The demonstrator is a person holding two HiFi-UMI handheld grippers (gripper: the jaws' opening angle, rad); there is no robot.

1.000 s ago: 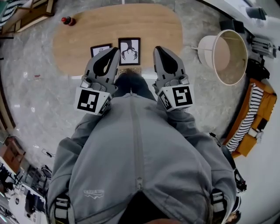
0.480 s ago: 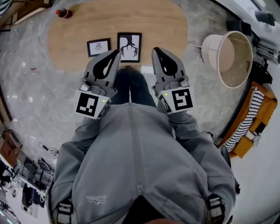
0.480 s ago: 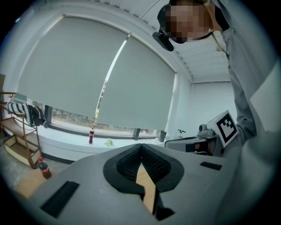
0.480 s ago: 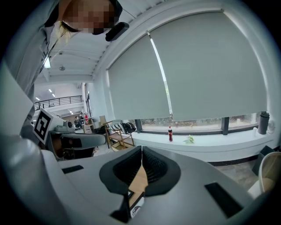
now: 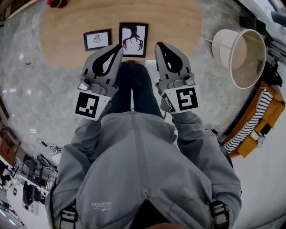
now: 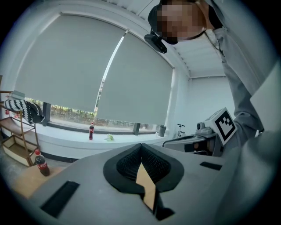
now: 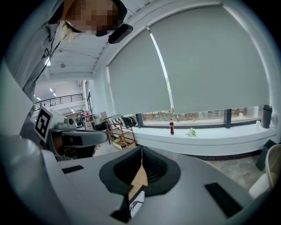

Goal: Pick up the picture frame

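Observation:
Two black picture frames lie on the oval wooden table (image 5: 170,22): a larger one with a dark branching figure (image 5: 133,39) and a smaller one (image 5: 97,40) to its left. My left gripper (image 5: 118,46) hangs above the table's near edge, its tip just short of the larger frame, jaws shut with nothing in them. My right gripper (image 5: 158,44) hovers beside it, right of that frame, also shut and empty. In the left gripper view (image 6: 141,145) only wood shows in the slit below the closed tips. In the right gripper view (image 7: 141,150) wood and a bit of the frame's picture (image 7: 135,208) show there.
A big white lampshade (image 5: 239,56) lies on the marble floor to the right. An orange seat with a striped cushion (image 5: 252,123) is further right. Red bottles (image 5: 56,3) stand at the table's far left end. A windowsill and a shelf (image 6: 17,145) lie ahead.
Both grippers have sunk together towards the table, still shut. In the head view the table and frames have slid up the picture and look larger.

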